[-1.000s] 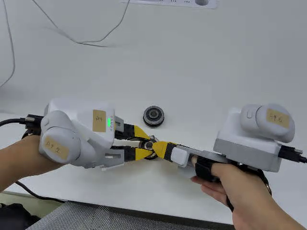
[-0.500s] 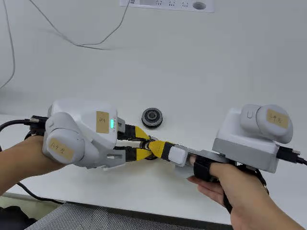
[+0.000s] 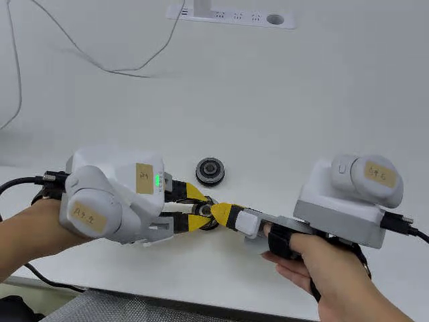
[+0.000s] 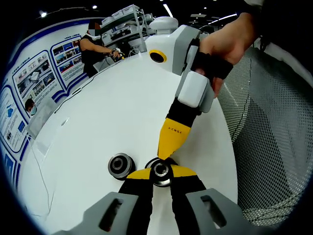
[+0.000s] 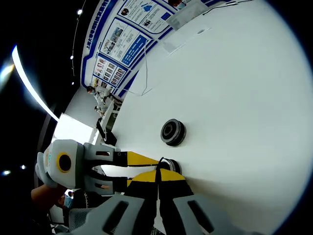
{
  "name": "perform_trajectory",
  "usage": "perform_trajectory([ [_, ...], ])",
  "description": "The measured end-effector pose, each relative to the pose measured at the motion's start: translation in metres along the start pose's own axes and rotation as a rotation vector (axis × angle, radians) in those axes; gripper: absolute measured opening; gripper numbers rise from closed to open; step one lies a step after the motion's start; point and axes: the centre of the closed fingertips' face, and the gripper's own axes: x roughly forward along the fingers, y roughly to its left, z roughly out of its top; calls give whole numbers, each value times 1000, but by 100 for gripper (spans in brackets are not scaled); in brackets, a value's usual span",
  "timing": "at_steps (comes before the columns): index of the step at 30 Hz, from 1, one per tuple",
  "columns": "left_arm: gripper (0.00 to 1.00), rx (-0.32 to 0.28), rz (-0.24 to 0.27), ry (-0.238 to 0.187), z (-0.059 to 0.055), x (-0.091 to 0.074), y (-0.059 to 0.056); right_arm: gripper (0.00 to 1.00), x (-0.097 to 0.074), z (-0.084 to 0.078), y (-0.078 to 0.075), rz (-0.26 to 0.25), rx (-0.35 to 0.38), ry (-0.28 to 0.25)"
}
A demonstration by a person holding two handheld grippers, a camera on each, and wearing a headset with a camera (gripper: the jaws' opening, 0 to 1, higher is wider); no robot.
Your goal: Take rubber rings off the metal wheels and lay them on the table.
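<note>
Over the table (image 3: 301,100), the left gripper (image 3: 200,209) clamps a wheel (image 4: 160,170); the clenched right gripper (image 3: 220,212) meets it at 3 o'clock (pinch hidden). Another wheel (image 3: 210,170) lies at 12.

My white table (image 3: 301,100) runs back to a power strip (image 3: 228,15) with a thin cable (image 3: 114,70); blue posters (image 5: 122,38) line the wall, strip lights (image 4: 168,10) overhead.

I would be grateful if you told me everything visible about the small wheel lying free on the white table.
The small round metal wheel carries a black rubber ring around its rim and shows a silvery hub with a dark centre. It appears to lie flat on the white table, apart from the left gripper, the right gripper and the second metal wheel between them; only the tabletop touches it.
</note>
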Motion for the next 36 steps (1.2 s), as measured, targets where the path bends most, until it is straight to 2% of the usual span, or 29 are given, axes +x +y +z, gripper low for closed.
perform_trajectory([
  [7,14,-5,5,22,-2,-6,2,1,2,0,0,1,2,0],
  [14,18,-30,38,-20,10,-13,11,1,2,1,1,9,17,-2],
  [21,21,-60,75,-38,11,-25,21,1,1,4,9,39,32,-16],
  [23,24,-80,92,-53,12,-28,24,1,0,7,11,48,41,-24],
  [28,31,-83,114,-59,15,-35,26,1,-3,15,15,63,63,-53],
  [30,32,-63,122,-51,16,-37,26,1,-6,22,16,70,82,-77],
  [36,38,-71,140,-69,22,-39,29,1,-15,40,1,42,101,-128],
])
